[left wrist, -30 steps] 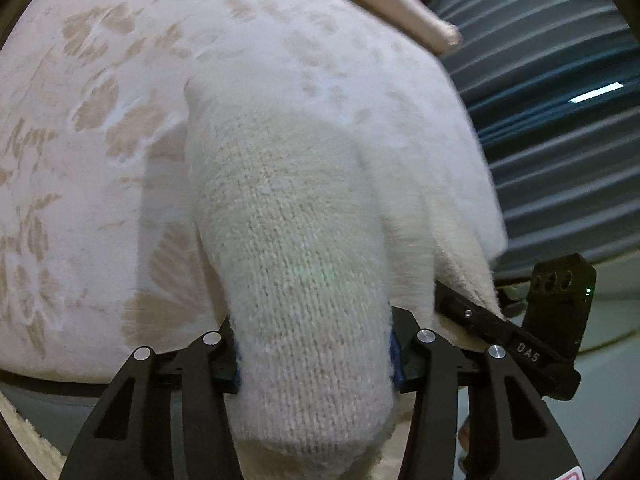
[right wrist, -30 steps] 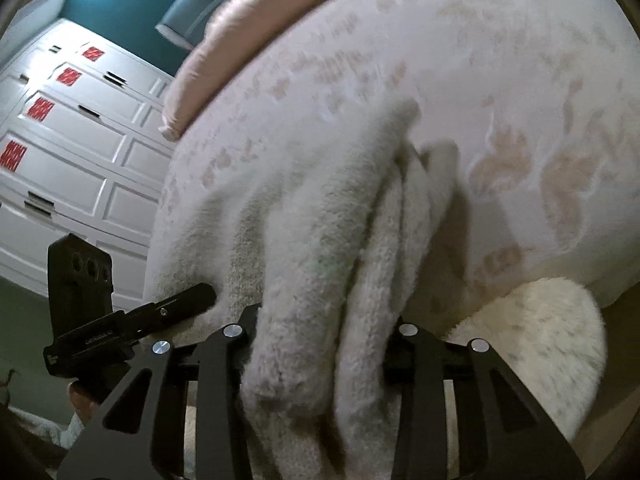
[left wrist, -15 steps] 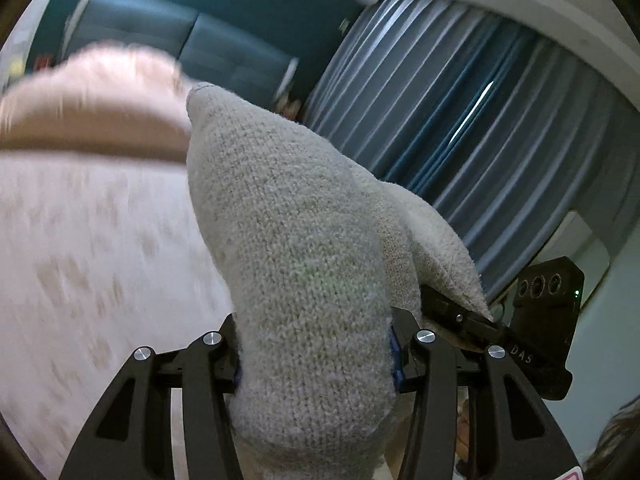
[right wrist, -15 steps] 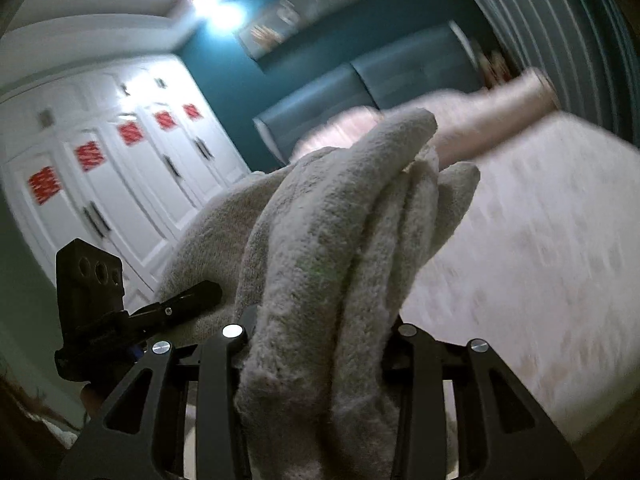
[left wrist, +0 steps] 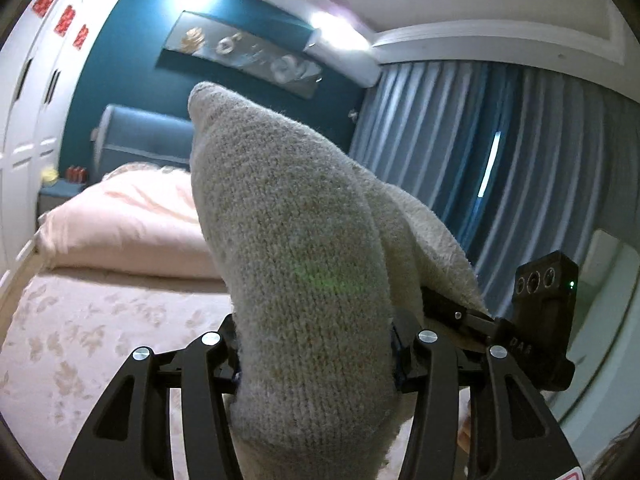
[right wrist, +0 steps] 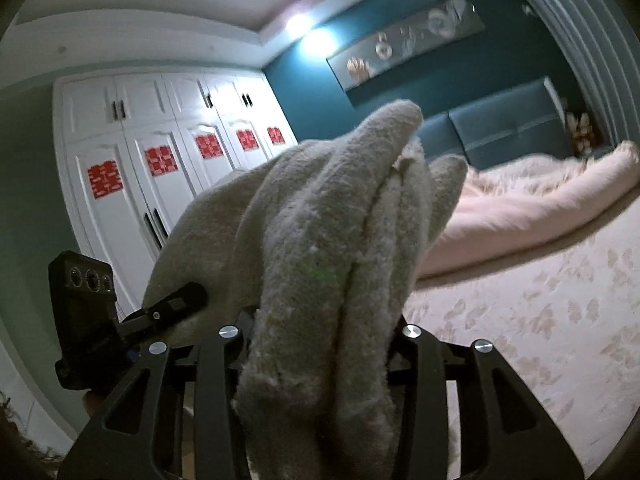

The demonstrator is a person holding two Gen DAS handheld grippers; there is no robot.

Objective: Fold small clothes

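**Q:** Knitted cream fabric fills the left wrist view. What is shown, and how should the step be handled?

**A:** Left gripper (left wrist: 314, 354) is clamped on a bunched end of the knitted garment (left wrist: 292, 248), which rises straight ahead of the fingers and drapes off to their right, over the right gripper (left wrist: 456, 312). The tool points nearly level, the bed (left wrist: 80, 328) below and ahead of it. Judged advice: hold both pinches firm and draw the two tools apart evenly, so the cloth hangs flat before it is lowered.

**Q:** And the right wrist view?

**A:** Right gripper (right wrist: 320, 334) likewise grips the garment (right wrist: 332, 240), several fleecy layers pressed between its fingers. Cloth spills to the tool's left onto the left gripper (right wrist: 172, 308), close alongside. The bed (right wrist: 540, 320) lies ahead and to the right, beneath the raised tool. Layers this thick may slip unevenly, so lower slowly.
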